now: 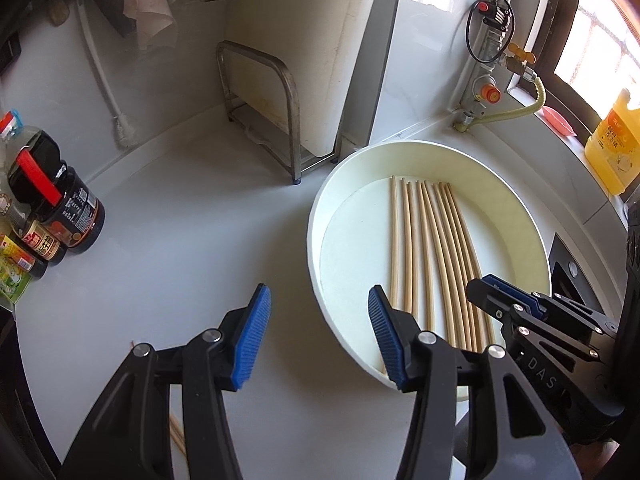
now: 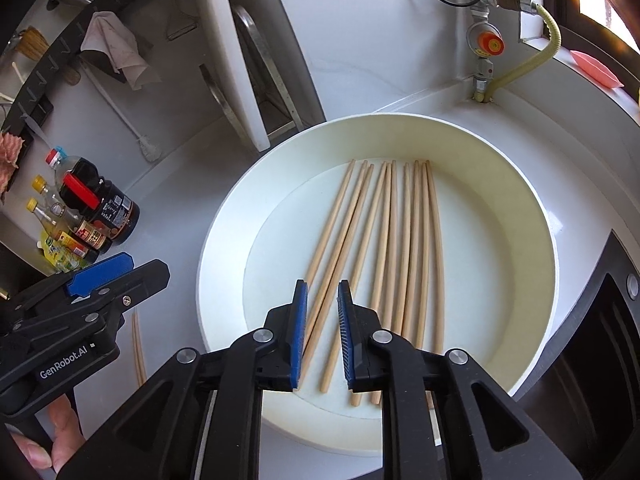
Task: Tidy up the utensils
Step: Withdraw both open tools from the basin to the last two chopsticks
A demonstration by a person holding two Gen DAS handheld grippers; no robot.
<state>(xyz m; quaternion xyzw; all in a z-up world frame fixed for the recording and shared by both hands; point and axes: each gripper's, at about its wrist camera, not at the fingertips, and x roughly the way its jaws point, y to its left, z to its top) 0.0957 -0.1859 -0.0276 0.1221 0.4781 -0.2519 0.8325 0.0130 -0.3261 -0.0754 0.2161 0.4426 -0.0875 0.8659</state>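
The right claw (image 2: 323,332) hangs over the near edge of the round, shallow cream-white tray (image 2: 532,216), its blue pads parted a little and gripping nothing. The pale wooden chopsticks (image 2: 404,240) lie side by side in the tray, just ahead of and beneath its tips. The left claw (image 1: 316,336) is released, half spread and empty, straddling the tray's rim over the white worktop (image 1: 180,208). Two loose wooden sticks (image 1: 178,438) lie on the worktop beneath its left finger.
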